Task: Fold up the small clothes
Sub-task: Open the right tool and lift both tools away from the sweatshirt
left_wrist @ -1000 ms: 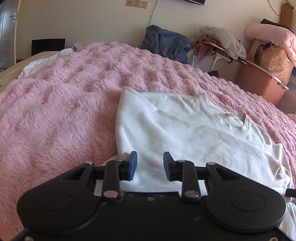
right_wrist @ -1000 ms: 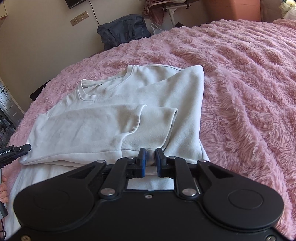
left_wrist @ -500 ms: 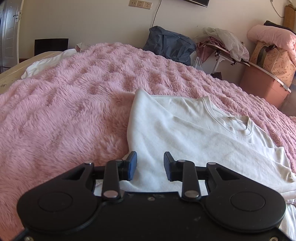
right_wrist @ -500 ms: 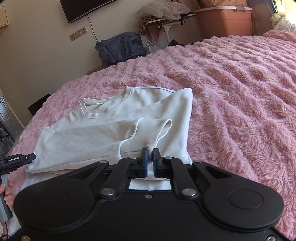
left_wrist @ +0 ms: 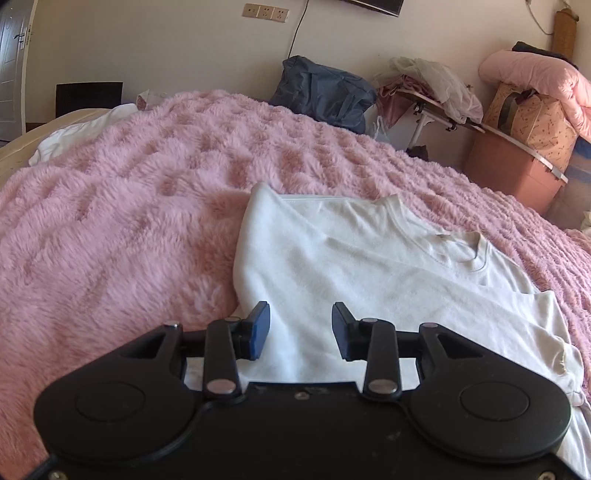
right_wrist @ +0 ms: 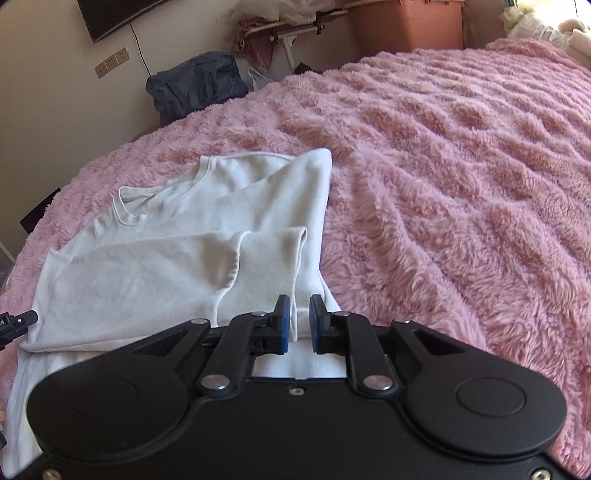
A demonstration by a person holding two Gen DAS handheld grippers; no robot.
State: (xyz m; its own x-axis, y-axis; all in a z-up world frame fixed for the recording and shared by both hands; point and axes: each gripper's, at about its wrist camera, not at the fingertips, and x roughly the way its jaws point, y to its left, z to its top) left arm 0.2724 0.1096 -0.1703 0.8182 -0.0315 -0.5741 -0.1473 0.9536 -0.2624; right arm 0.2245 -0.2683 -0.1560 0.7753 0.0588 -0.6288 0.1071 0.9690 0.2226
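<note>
Left gripper (left_wrist: 300,329) widened; T-shirt (left_wrist: 369,266) hem hidden below.

Pink fluffy bedspread (left_wrist: 129,221), beige wall (left_wrist: 166,48), wall sockets (left_wrist: 265,13).

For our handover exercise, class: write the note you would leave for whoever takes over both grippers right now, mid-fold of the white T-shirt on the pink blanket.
Left gripper: open, jaws just widened, nothing pinched; it hovers over the near left part of the white T-shirt.
Right gripper: jaws narrow but just eased apart; a fold of sleeve stands between the pads, apparently no longer pinched.
Shirt lies on the pink blanket, collar away from you.
Done: both sides and sleeves folded inward.
Left: likely fold the hem up toward the collar, then smooth.
</note>
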